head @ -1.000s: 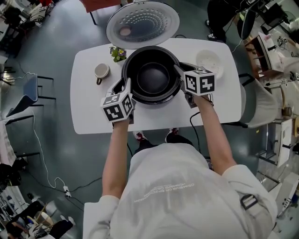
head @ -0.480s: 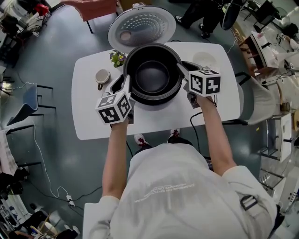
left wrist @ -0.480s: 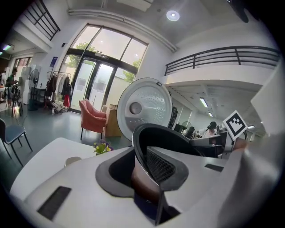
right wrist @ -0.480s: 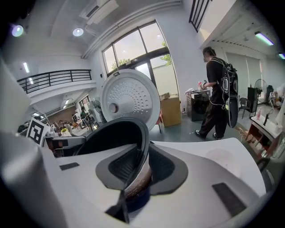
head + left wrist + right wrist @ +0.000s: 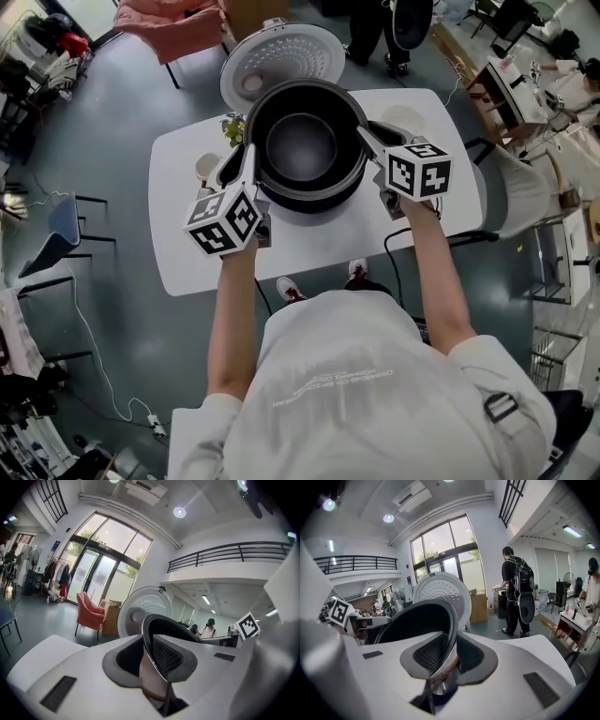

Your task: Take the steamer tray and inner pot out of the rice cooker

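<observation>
The black inner pot (image 5: 302,141) hangs above the white table, gripped at its rim from both sides. My left gripper (image 5: 248,167) is shut on the pot's left rim (image 5: 151,634); its jaws have just been closing, with the rim between them. My right gripper (image 5: 367,141) is shut on the right rim (image 5: 449,634); its jaws have just been opening slightly, with the rim still pressed between the pads. The rice cooker's open lid (image 5: 281,58) stands behind the pot. The cooker body is mostly hidden beneath it. A white steamer tray (image 5: 405,117) lies on the table at the right.
A cup (image 5: 206,169) and a small potted plant (image 5: 234,127) stand on the table (image 5: 309,246) left of the pot. A pink chair (image 5: 173,23) and a standing person (image 5: 516,597) are beyond the table. A cable hangs off the front edge.
Both grippers have risen with the inner pot, which now looks larger and nearer the head camera. Their grip on the rim has held.
</observation>
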### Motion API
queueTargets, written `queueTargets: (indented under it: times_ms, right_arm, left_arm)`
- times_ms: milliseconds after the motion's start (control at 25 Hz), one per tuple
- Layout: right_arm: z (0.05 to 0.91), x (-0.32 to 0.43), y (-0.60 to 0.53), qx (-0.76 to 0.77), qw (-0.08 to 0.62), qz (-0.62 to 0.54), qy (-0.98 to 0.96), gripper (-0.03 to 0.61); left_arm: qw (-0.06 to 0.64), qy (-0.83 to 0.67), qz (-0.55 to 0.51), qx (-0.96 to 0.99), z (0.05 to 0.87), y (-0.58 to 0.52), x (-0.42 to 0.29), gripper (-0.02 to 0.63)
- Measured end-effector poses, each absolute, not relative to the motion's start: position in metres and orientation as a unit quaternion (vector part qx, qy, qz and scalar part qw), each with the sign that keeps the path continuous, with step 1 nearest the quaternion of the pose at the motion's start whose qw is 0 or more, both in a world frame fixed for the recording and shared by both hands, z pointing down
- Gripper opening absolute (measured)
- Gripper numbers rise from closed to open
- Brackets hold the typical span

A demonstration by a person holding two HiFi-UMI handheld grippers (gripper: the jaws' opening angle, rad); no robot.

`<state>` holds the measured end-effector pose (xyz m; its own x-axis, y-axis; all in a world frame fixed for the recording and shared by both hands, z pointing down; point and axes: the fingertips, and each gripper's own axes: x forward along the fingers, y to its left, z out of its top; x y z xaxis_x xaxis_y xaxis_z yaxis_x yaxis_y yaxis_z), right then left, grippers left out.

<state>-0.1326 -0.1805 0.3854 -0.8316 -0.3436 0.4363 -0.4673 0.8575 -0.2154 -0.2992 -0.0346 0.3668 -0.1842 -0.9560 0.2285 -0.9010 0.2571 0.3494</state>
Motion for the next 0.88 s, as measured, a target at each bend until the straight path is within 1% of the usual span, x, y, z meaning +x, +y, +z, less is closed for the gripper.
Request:
queueTargets:
  times_ms: [520,880]
  right_arm:
    - [0.347,-0.101,-0.176,0.247,0.130,0.157,-0.947,0.107]
    - [0.344,-0.035,-0.203,0.296,0.118,0.158,-0.935,0.106]
  left_arm:
    - [0.172,-0.735,-0.083,0.650,0.333,-0.055,-0.288,0.067]
    - [0.178,-0.695,-0.073,0.693,0.335,-0.098,-0.231,0.069]
